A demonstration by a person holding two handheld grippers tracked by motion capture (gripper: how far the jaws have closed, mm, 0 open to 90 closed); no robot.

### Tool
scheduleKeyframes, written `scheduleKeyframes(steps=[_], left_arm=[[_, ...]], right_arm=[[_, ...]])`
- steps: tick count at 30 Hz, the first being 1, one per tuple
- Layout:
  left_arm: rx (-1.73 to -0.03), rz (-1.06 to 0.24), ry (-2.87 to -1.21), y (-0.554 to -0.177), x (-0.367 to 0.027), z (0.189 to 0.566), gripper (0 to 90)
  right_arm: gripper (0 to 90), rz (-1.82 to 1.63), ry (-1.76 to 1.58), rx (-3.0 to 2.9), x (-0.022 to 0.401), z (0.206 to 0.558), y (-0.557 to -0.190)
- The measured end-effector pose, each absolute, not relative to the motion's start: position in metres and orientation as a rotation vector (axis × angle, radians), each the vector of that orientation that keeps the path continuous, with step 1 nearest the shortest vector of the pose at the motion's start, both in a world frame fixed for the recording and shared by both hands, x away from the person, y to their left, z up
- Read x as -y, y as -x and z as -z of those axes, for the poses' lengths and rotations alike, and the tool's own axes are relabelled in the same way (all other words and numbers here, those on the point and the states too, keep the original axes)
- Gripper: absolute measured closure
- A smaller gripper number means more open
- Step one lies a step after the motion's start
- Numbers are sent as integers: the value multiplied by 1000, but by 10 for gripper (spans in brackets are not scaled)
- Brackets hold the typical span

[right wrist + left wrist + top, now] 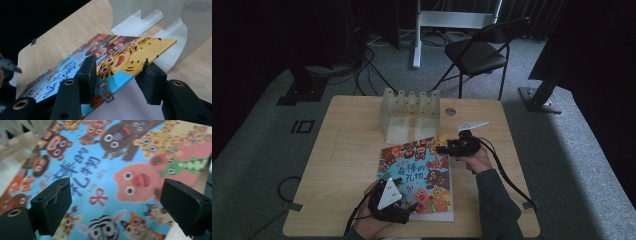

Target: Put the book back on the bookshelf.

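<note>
We find the picture book [418, 177] lying on the table [342, 165], near its front edge and in front of a clear plastic rack [410, 114]. The right tool [445, 146] is clenched on the book's far right corner; the right gripper view shows that corner [140, 53] raised off the table, one jaw above the cover and one beneath, which the high view does not reveal. The left tool [115, 202] is released, jaws spread wide above the cover. The left gripper view shows cartoon animals and blue East Asian lettering; we cannot read it. A black chair [479, 52] stands beyond the table.
</note>
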State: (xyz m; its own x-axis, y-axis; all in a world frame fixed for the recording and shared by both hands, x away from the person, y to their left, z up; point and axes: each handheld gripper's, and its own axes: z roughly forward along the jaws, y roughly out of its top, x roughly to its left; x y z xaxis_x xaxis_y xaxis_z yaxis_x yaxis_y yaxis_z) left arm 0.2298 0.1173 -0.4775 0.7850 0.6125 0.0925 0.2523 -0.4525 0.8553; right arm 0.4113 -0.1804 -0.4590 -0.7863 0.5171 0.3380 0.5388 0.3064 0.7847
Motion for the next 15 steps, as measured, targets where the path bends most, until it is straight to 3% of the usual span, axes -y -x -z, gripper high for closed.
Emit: scheduleKeyframes(steps=[15], left_arm=[[-803, -420, -1941, -257, -166, 479, 135]], right_arm=[[578, 1570, 1018, 2518, 173, 444, -409]])
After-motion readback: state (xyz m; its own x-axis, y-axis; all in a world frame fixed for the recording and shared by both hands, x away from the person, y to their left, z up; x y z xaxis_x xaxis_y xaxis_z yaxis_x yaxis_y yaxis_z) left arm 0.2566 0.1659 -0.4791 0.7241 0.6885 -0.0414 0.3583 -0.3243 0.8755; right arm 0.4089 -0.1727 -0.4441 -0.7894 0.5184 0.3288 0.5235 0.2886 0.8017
